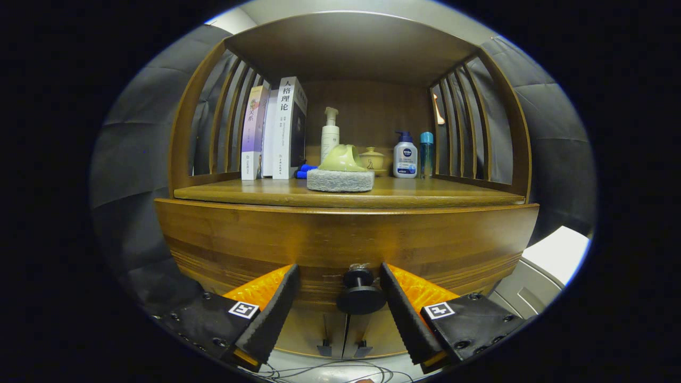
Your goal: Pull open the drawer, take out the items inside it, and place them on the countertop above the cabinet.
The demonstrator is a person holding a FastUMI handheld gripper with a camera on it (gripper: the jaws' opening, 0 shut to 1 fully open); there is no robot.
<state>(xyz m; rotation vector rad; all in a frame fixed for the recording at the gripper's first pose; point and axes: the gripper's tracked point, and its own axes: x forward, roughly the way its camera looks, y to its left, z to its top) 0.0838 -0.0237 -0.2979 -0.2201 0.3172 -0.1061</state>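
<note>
While the gripper (339, 290) hangs level with the front of a wooden cabinet (223, 239), its two fingers (276, 308) are spread wide, one on each side of the dark round knob (360, 296) of the drawer (452, 242); neither finger touches the knob, which sits in the gap between them. The drawer front lies flush with the cabinet, shut, so what is inside cannot be seen. Above it, the countertop (452, 196) carries a grey scrubbing pad (340, 180) with a pale green handle near its front edge, about the middle. Toward the back left stand a few books (276, 130) upright against the slatted side. Behind the pad are a white pump bottle (330, 133) and a small lidded cup (372, 158), and toward the back right a white bottle with a blue pump (405, 157) stands just beside a slim blue bottle (426, 154). Below the fingers, thin cables (319, 368) trail across the floor.
</note>
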